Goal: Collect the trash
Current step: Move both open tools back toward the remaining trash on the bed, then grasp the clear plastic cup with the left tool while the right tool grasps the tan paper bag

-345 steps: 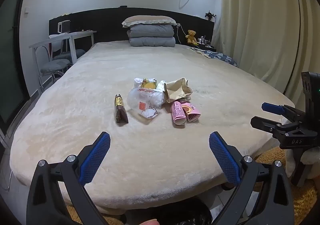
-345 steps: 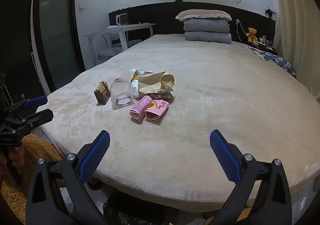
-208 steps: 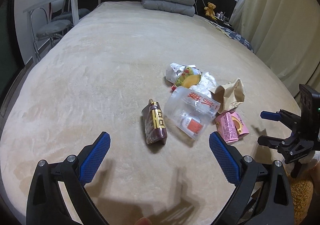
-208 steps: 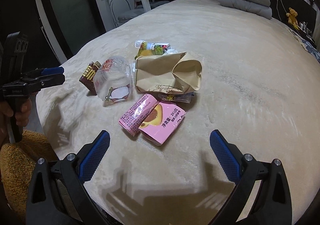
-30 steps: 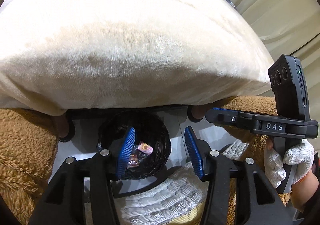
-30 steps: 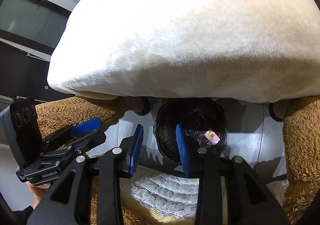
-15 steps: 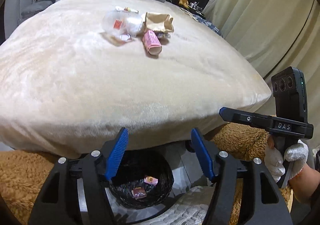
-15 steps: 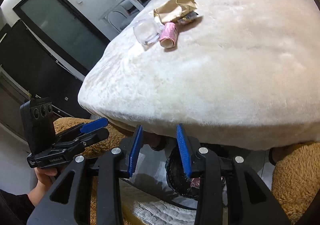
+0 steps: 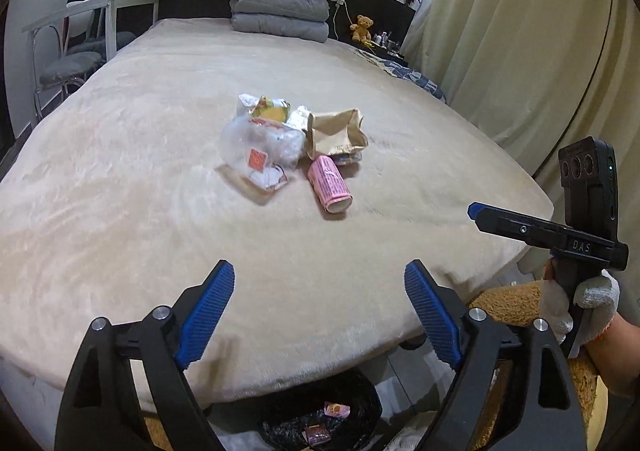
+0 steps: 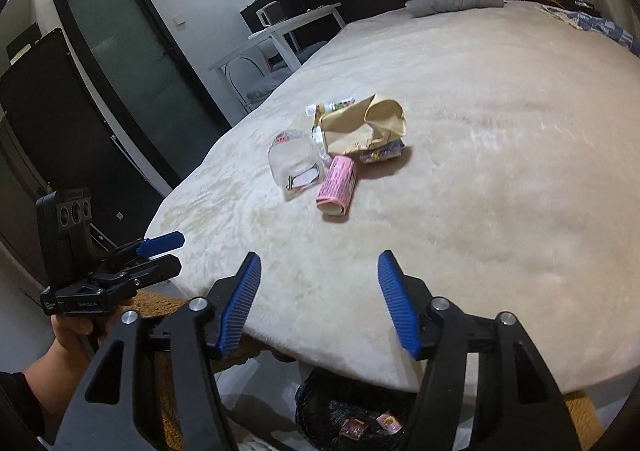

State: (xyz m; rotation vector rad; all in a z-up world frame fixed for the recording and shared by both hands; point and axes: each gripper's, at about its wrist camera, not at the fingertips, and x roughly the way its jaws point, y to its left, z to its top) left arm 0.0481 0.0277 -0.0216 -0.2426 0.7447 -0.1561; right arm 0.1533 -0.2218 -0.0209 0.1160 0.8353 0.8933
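Observation:
Trash lies in a pile on the beige bed: a pink carton, a clear plastic cup, a crumpled brown paper bag and a yellow wrapper. A black-lined bin on the floor below the bed edge holds a pink carton and a brown carton. My left gripper is open and empty above the bed's near edge. My right gripper is open and empty too.
Folded grey bedding and a pillow lie at the headboard, with a teddy bear beside them. A white desk and chair stand left of the bed. Curtains hang on the right. Brown shaggy rug covers the floor.
Both grippers have lifted from over the bin to face the bed, and both jaws have opened wider. The pile on the bed has not moved.

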